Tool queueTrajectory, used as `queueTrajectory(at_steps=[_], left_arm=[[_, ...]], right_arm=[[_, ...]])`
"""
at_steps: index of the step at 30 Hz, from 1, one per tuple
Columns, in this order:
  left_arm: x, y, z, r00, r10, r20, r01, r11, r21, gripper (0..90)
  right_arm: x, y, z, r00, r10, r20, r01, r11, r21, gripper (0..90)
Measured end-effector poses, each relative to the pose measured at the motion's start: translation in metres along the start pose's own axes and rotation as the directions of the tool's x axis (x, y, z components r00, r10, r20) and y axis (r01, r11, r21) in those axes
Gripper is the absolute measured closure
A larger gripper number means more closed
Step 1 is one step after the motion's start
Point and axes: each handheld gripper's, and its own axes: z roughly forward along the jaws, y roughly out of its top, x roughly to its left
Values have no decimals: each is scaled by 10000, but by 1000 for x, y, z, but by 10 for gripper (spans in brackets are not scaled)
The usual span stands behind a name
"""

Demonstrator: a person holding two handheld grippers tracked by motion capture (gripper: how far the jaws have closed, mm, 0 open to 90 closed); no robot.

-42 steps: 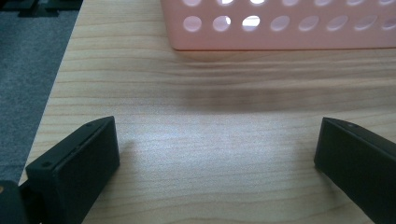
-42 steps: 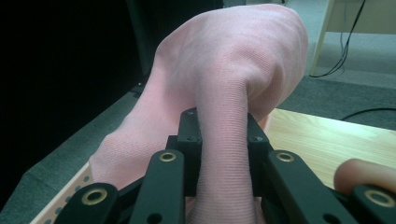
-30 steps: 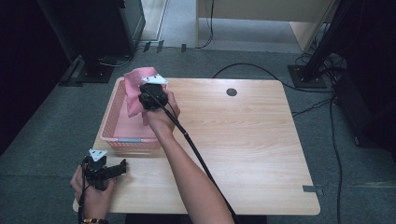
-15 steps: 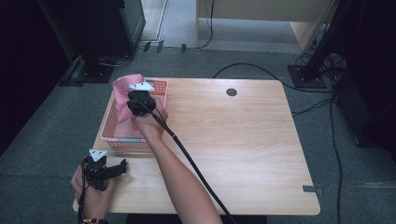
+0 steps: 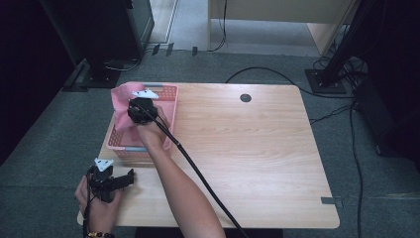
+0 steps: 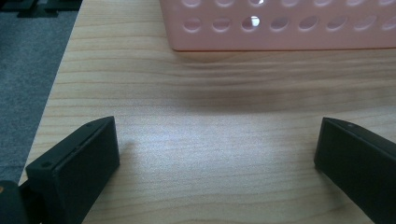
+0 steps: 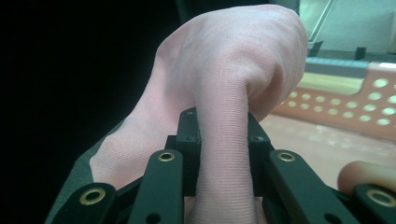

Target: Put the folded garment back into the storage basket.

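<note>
A pink cloth [image 5: 120, 106] hangs bunched from my right gripper [image 5: 133, 107], whose jaws are shut on it above the far left corner of a pink perforated basket [image 5: 167, 92]. In the right gripper view the cloth [image 7: 233, 60] bulges up out of the pinched jaws of the right gripper [image 7: 219, 128], with the basket wall [image 7: 345, 107] behind. My left gripper [image 5: 125, 179] rests low at the table's front left corner. Its jaws stand wide open, with bare wood between them in the left gripper view [image 6: 217, 140]. The basket's near wall [image 6: 280, 32] lies ahead of it.
The wooden table [image 5: 257, 148] stretches right of the basket, with a round dark grommet [image 5: 245, 97] near its back edge. My right gripper's cable [image 5: 198, 173] trails across the table along the forearm. Cables and black stands [image 5: 329, 74] sit on the floor behind.
My right gripper has carried the pink cloth leftward and lower, from the basket's right side to its far left corner. The left gripper has stayed put.
</note>
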Motion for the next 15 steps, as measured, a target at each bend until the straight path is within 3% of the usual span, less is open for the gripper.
queueTrajectory(at_steps=[12, 15], left_arm=[[0, 0, 0, 10000, 3, -1, -3, 10000, -2, 0], [0, 0, 0, 10000, -9, -2, 8, 10000, -9, 0]], right_arm=[[-24, -10, 3, 9987, -161, 490, 111, 9948, 1013, 702], [-28, -9, 1, 9960, -517, 735, 416, 9904, 1318, 683]])
